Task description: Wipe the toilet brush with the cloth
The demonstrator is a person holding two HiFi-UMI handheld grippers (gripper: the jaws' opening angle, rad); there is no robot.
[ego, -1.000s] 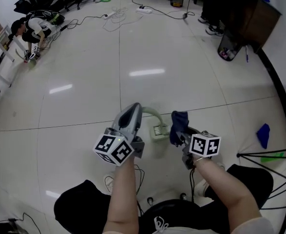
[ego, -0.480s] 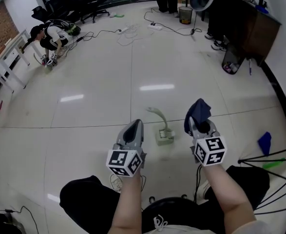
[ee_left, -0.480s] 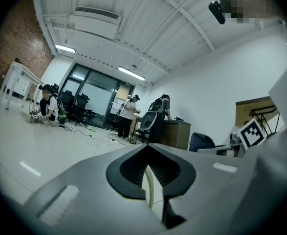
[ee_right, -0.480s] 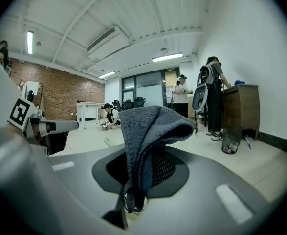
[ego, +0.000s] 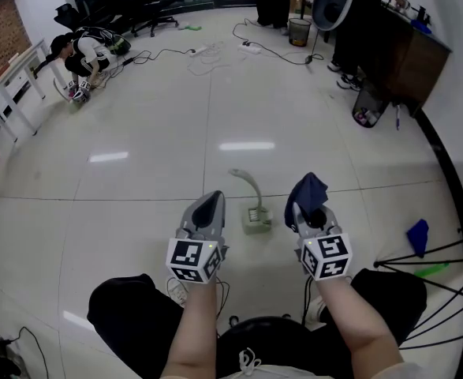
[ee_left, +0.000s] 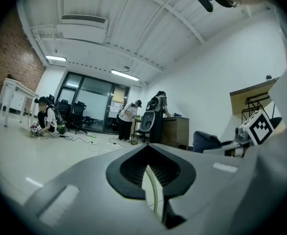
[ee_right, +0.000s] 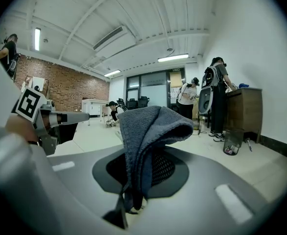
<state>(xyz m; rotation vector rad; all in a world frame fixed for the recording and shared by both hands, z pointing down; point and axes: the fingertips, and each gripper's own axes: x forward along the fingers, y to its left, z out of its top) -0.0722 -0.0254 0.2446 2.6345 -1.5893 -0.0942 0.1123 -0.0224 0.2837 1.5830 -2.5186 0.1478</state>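
The pale green toilet brush [ego: 253, 212] stands in its holder on the floor, its curved handle [ego: 243, 178] rising to the far left. It is between my two grippers and touches neither. My left gripper [ego: 207, 205] hovers left of it; in the left gripper view [ee_left: 147, 153] the tips meet, leaving only a thin slit lower down, and hold nothing. My right gripper [ego: 308, 209] hovers right of the brush, shut on a dark blue cloth [ego: 308, 189]. In the right gripper view the cloth [ee_right: 145, 131] stands up folded out of that gripper [ee_right: 136, 180].
A person crouches at the far left [ego: 77, 50] beside a white table [ego: 14, 85]. Cables [ego: 207, 54] and a bin [ego: 300, 30] lie at the back, with people at a dark cabinet [ego: 408, 50]. A blue rag [ego: 417, 235] and black stand legs [ego: 444, 263] are at right.
A second ago the brush handle was at my left gripper's tip and the cloth close to it. Now the brush stands apart and both grippers have drawn back with the cloth raised.
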